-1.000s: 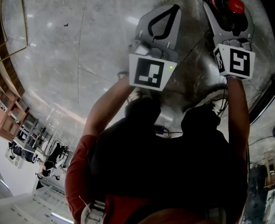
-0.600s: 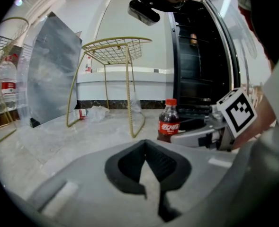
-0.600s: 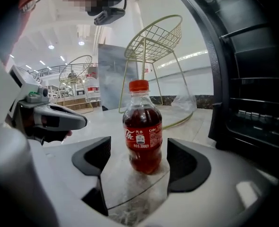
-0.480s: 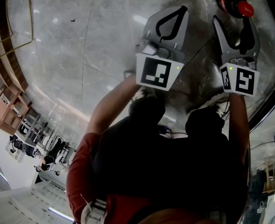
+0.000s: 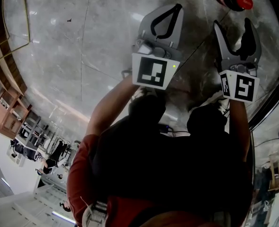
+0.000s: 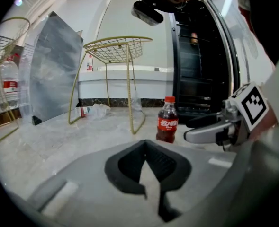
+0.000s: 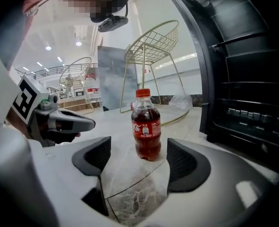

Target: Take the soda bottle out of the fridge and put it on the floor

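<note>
Bottle (image 7: 146,125) stands upright on floor (image 5: 82,56), dead ahead of my right gripper (image 7: 140,167), whose jaws are spread and clear of it. Left gripper (image 6: 146,148) is pressed together, empty, farther off. Placement looks done, I'd back straight off.

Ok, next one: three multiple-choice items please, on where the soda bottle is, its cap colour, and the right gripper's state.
1. Where does the soda bottle stand? A) on a fridge shelf B) on the floor C) in a wire basket
2. Its cap is: A) red B) blue C) white
3. The right gripper is: A) shut on the bottle B) shut, empty C) open, short of the bottle
B: it stands upright on the floor by the open fridge. A: the red cap shows in every view. C: its jaws stand apart, the bottle beyond them.
</note>
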A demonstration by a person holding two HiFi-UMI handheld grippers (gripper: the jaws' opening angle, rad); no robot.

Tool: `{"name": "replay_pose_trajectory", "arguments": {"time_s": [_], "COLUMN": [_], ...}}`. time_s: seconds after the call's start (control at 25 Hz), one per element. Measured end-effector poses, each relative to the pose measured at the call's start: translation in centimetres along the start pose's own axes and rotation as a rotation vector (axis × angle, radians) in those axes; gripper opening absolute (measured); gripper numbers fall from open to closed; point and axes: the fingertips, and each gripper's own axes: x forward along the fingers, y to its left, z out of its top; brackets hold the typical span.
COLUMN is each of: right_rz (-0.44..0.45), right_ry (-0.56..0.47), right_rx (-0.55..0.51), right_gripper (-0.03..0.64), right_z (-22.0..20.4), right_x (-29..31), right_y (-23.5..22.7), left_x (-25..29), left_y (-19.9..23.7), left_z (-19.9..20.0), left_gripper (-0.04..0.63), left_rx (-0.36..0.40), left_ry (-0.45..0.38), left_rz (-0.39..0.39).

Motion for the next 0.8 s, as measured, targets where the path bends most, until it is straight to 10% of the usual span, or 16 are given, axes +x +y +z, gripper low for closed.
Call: {"name": "replay_pose_trajectory", "arguments": {"time_s": [0.8], "right_rz": [0.011], "right_ry": [0.005], "right_rx": [0.024], "right_gripper": [0.265], "right_z": [-0.20], "right_x": [-0.26], "right_y": [0.11], "left_x": [-0.09], "left_y": [-0.45], "left_z": [0.03], "left_gripper": [0.000], "left_rx": [-0.001], "left_ry": [0.000], "left_rz": [-0.008]}}
